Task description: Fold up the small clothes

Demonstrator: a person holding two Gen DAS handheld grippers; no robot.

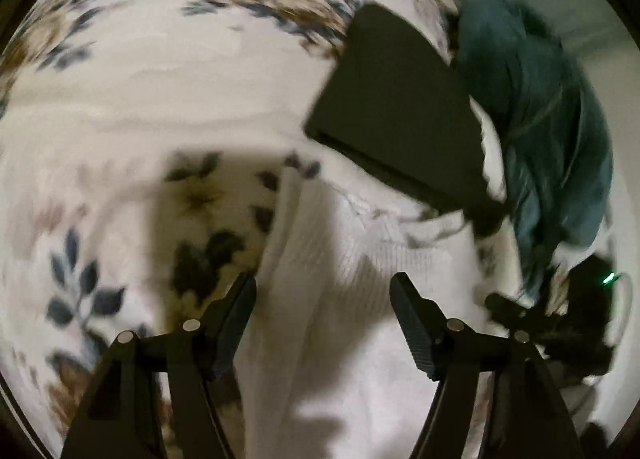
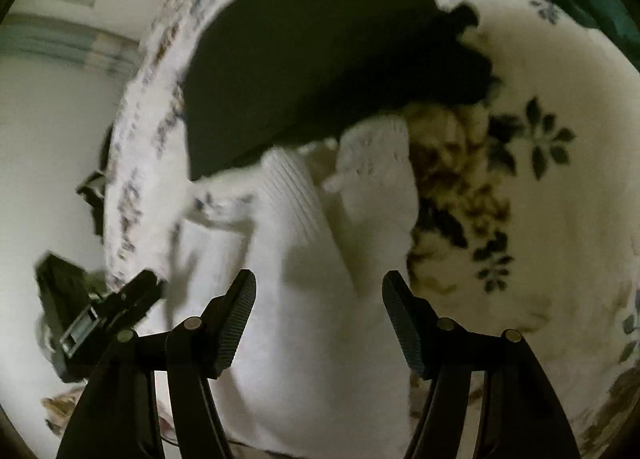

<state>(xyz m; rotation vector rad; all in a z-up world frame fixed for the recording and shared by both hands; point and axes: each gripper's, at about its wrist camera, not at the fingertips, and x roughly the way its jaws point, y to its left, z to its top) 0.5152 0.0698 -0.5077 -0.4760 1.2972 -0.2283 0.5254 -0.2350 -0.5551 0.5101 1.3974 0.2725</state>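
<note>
A white ribbed knit garment (image 1: 344, 299) lies on a floral bedspread (image 1: 160, 79); it also shows in the right wrist view (image 2: 312, 279), bunched with a lacy edge. My left gripper (image 1: 323, 299) is open, its jaws wide apart above the white garment. My right gripper (image 2: 319, 295) is open too, over the same garment. A folded black cloth (image 1: 396, 111) lies beyond it, and shows in the right wrist view (image 2: 320, 71). The frames are blurred by motion.
A teal garment (image 1: 560, 131) is heaped at the right of the black cloth. The other gripper shows at the right edge (image 1: 520, 311) and at the lower left (image 2: 112, 315). The bed's edge (image 2: 132, 179) and a pale floor (image 2: 52, 139) are at left.
</note>
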